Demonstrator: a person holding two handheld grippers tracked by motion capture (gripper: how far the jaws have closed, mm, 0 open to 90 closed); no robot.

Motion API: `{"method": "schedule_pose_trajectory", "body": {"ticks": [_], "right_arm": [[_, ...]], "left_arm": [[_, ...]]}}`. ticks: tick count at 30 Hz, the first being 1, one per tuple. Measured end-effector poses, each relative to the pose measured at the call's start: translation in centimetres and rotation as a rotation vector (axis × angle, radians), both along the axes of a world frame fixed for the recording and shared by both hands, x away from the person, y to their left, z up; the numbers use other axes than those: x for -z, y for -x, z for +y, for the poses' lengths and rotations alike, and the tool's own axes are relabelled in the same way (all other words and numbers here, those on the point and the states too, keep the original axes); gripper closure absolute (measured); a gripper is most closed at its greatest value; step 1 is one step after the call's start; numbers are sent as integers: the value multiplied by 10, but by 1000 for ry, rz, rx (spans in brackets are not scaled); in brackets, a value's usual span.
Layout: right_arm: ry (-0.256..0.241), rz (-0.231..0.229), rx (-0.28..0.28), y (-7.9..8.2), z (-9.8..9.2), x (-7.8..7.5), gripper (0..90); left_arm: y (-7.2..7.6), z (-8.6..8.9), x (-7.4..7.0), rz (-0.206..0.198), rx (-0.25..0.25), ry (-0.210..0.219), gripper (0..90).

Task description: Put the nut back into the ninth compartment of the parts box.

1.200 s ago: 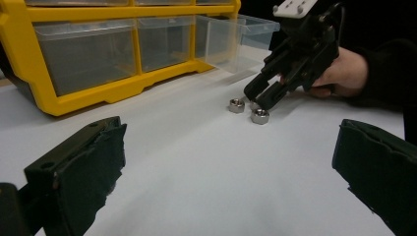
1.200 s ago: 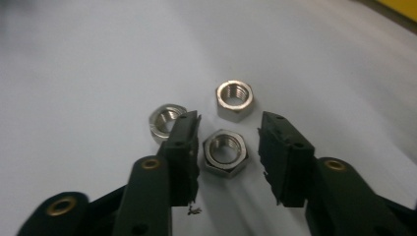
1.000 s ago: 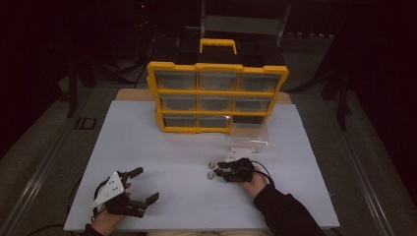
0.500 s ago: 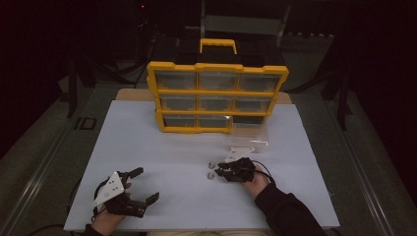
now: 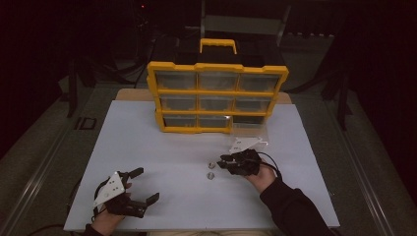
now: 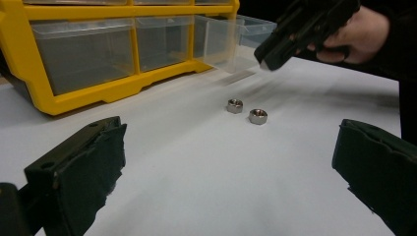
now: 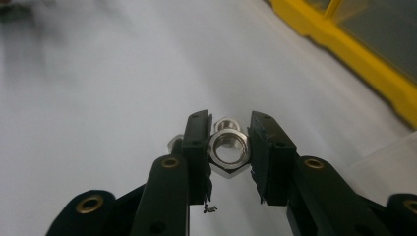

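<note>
My right gripper [image 7: 229,133] is shut on a steel hex nut [image 7: 227,153], held edge-on between its jaws. In the left gripper view it [image 6: 265,56] hovers above the white table, just past two loose nuts [image 6: 235,105] [image 6: 257,116]. From above, those two nuts [image 5: 212,165] [image 5: 210,175] lie just left of the right gripper [image 5: 223,161]. My left gripper [image 5: 147,184] rests near the front left of the table, open wide with nothing between its fingers [image 6: 78,167].
A yellow organizer [image 5: 216,92] with clear drawers stands upright at the back of the white table [image 5: 162,147]. One clear drawer [image 5: 248,129] is pulled out at its bottom right, behind the right gripper. A person's hand [image 5: 260,178] and dark sleeve hold the right gripper.
The right gripper has shifted only slightly near the nuts. The left gripper has stayed in place, open.
</note>
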State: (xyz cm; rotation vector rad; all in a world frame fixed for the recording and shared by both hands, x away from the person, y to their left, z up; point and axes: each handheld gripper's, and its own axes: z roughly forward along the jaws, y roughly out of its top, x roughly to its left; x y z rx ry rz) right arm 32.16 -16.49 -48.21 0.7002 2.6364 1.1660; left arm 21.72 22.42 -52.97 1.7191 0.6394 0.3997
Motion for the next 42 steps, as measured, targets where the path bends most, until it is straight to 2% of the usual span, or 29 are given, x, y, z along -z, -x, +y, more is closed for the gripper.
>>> {"method": "schedule_pose_trajectory", "body": {"ticks": [5, 14, 19, 24, 30, 35, 42], "right_arm": [[-20, -30, 9, -3, -5, -19, 703], [-47, -80, 58, -12, -22, -51, 703], [-35, -109, 98, -19, -32, -67, 703], [-27, -115, 141, -29, -44, -76, 703], [-21, -110, 205, -43, -58, -80, 703], [10, -101, 264, -53, -62, -76, 703], [48, -37, 325, -66, -66, -66, 703]], "left_arm": [[0, 0, 0, -4, -6, 2, 0], [0, 0, 0, -10, -10, 3, 0], [-1, 1, 0, -7, -12, 3, 0], [-1, 1, 0, -9, -14, 1, 0], [-1, 0, 0, -9, -14, 0, 0], [-1, 0, 0, -7, -13, 0, 0], [0, 0, 0, -10, -12, -2, 0]]}}
